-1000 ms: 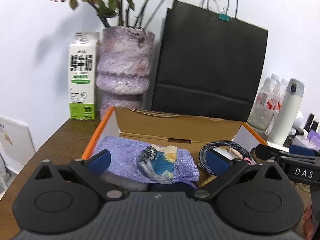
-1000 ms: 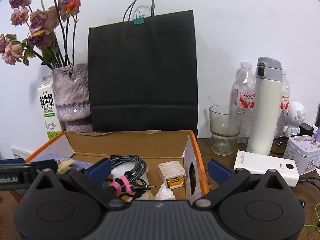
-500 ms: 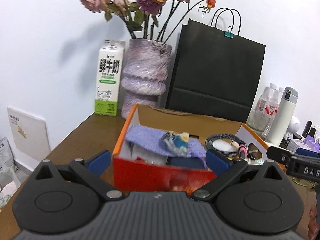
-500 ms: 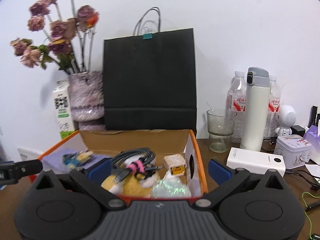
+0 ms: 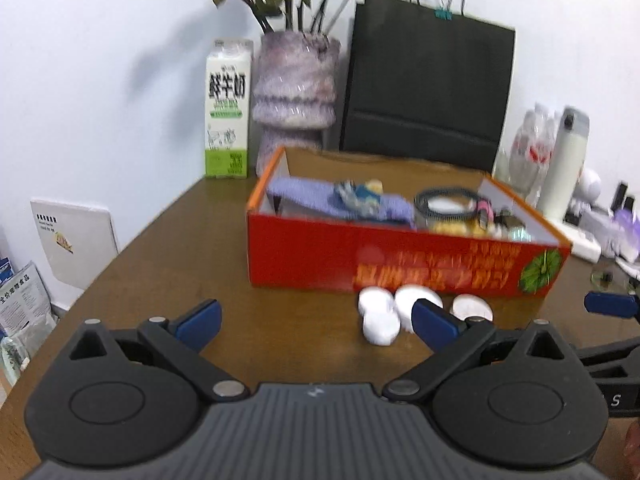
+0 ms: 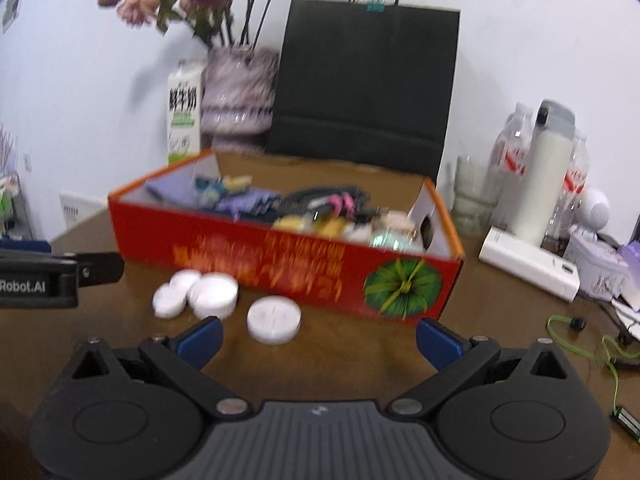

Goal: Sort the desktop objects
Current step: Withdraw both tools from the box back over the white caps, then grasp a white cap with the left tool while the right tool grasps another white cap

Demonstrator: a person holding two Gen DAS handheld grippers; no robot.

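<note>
my left gripper (image 5: 316, 320) is matte black plastic: a ribbed grey-black centre plate with a small pale logo, two round housings with embossed discs, triangular cut-outs above them, silver pivot screws on the angled linkage arms, and blue pads on the fingertips (image 5: 200, 318). my right gripper (image 6: 318, 338) is built the same, blue pads and silver screws alike. seen from the right wrist camera, the left unit's black side bar carries white lettering ending "robot.ai".

Left tongs (image 5: 316, 318) spread wide, empty; right tongs (image 6: 320, 338) likewise, level.
</note>
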